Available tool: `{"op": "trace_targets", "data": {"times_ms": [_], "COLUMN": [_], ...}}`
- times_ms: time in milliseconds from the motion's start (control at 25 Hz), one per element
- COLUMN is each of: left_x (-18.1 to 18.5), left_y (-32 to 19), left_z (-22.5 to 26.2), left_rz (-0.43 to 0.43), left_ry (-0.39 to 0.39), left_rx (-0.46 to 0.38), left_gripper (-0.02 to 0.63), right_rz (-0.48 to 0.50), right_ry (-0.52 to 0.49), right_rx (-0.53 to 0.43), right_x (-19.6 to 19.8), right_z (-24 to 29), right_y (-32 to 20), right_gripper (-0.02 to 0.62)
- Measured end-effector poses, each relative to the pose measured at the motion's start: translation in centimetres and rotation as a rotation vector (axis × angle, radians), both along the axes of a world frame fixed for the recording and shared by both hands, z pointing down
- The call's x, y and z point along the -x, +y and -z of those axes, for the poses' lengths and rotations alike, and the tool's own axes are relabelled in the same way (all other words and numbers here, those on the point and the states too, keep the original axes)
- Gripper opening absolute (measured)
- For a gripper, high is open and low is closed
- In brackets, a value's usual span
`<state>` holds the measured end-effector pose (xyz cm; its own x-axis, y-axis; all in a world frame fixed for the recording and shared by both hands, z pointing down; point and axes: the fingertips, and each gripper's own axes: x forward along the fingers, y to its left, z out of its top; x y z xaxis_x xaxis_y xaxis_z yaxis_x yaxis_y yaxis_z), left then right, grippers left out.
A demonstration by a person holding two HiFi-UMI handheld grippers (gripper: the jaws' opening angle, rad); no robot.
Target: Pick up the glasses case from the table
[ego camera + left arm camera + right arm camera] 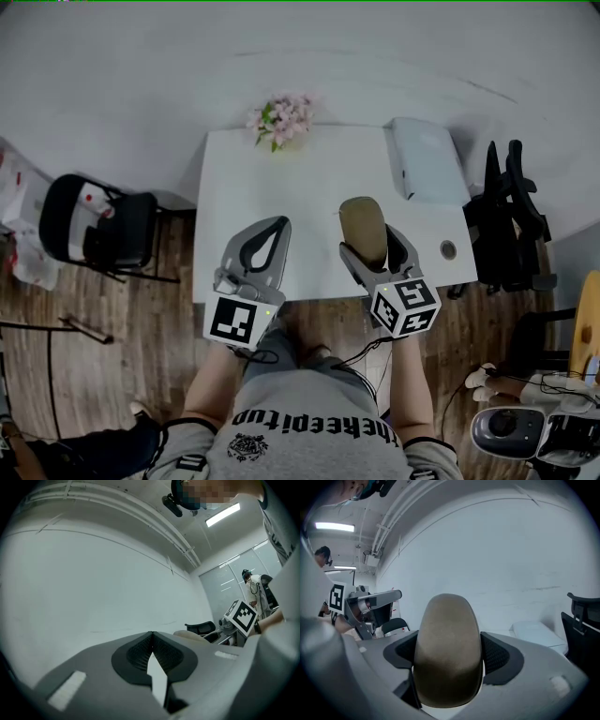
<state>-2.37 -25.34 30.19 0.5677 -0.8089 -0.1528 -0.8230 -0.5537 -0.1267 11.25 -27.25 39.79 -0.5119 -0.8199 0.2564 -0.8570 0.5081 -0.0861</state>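
The glasses case (364, 228) is an oval, olive-brown shell. It is lifted off the white table (309, 187), and my right gripper (376, 242) is shut on it. In the right gripper view the glasses case (449, 648) fills the gap between the two dark pads and sticks out past the fingertips. My left gripper (277, 225) hovers over the table's front left part, shut, with nothing in it. In the left gripper view the left gripper (152, 641) points at the bare wall with its pads touching at the tips.
A pink flower bunch (282, 117) sits at the table's far edge. A pale grey box (427, 159) lies at the far right corner. A black chair (98, 225) stands left of the table and a black office chair (511, 216) at its right.
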Motion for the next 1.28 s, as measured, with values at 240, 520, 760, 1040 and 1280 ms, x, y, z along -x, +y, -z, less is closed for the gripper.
{"op": "trace_targets", "data": {"times_ms": [240,520,760,1040,1280], "left_x": [-0.6,-1.1,-1.5,-2.1,-2.7], "left_y": [1.0,2.5,3.2,4.3,5.0], "left_z": [0.3,0.6,0.8,0.9,1.0], "left_rz": [0.011,0.023,0.032,0.041,0.048], "left_ry": [0.004,0.010,0.005,0.004,0.000], "left_rx": [-0.007,-0.025,-0.031,-0.042,-0.049], "left_gripper": [0.020,0.020,0.020,0.020,0.020], "right_rz": [0.006,-0.001,-0.009,-0.003,-0.056], "right_ry": [-0.007,-0.031,-0.060,-0.098,-0.118], "right_rx": [-0.052,-0.113,-0.161,-0.217,-0.267], "right_x": [-0.7,-1.5,-2.4,-3.0,-4.3], "right_z": [1.8,3.8,5.3,6.6,7.0], "right_y": [0.9,2.1,2.9,4.2,4.7], "right_gripper": [0.391,0.391,0.391,0.393,0.393]}}
